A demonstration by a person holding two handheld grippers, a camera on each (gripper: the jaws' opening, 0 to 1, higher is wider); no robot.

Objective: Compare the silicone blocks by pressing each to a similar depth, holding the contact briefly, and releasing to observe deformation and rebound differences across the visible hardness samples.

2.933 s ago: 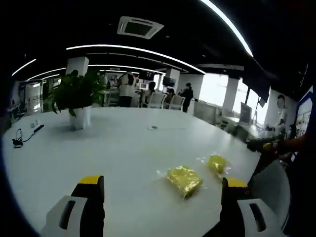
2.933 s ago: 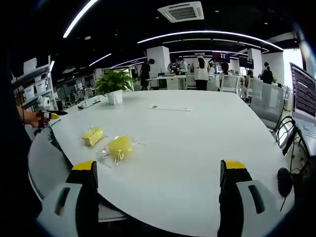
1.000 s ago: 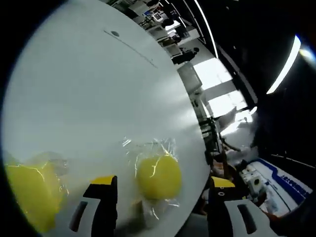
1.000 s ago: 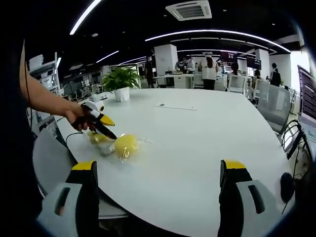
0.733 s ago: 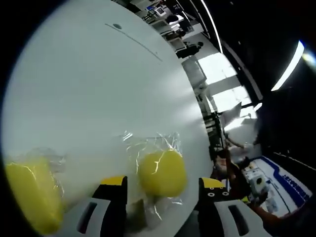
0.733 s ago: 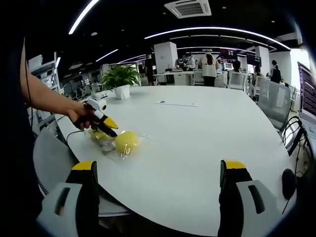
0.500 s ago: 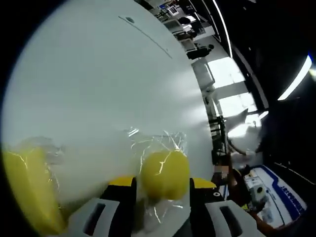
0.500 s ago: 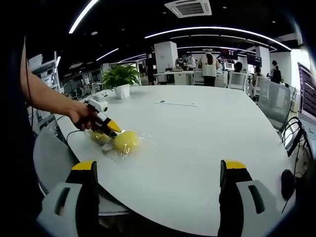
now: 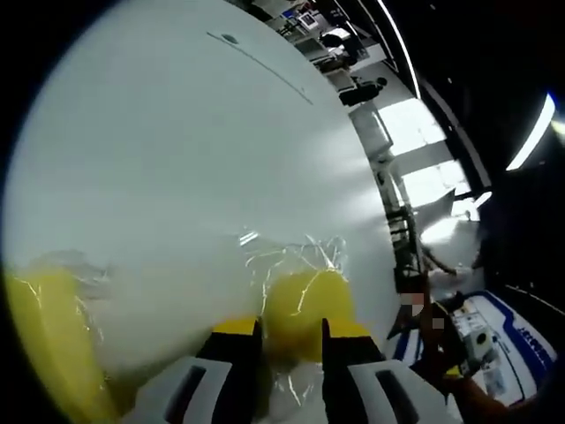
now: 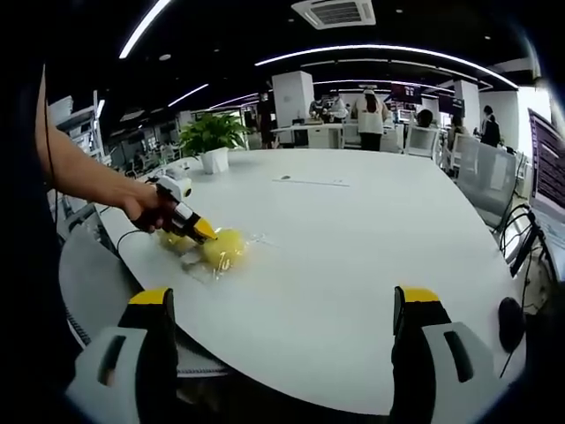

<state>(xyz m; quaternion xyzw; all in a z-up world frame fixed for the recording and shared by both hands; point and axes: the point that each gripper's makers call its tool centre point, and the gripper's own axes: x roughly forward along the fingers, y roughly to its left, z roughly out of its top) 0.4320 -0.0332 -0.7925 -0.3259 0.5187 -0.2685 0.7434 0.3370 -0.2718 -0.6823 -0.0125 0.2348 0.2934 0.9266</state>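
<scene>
Left tongs (image 9: 291, 331) pinched narrow on the wrapped yellow silicone block (image 9: 305, 300) lying on the white desk (image 9: 177, 159). Second wrapped yellow block (image 9: 48, 340) just left of them. Right tongs (image 10: 282, 305) spread wide, well apart from both blocks

Both silicone blocks, one (image 9: 305, 300) and the other (image 9: 44, 336), are plain yellow under clear, glinting wrap. The table (image 10: 371, 238) is plain white. The left gripper (image 9: 291, 340) and right gripper (image 10: 282, 318) have yellow-tipped black jaws on grey bodies; the plant (image 10: 212, 134) is green in a white pot.
</scene>
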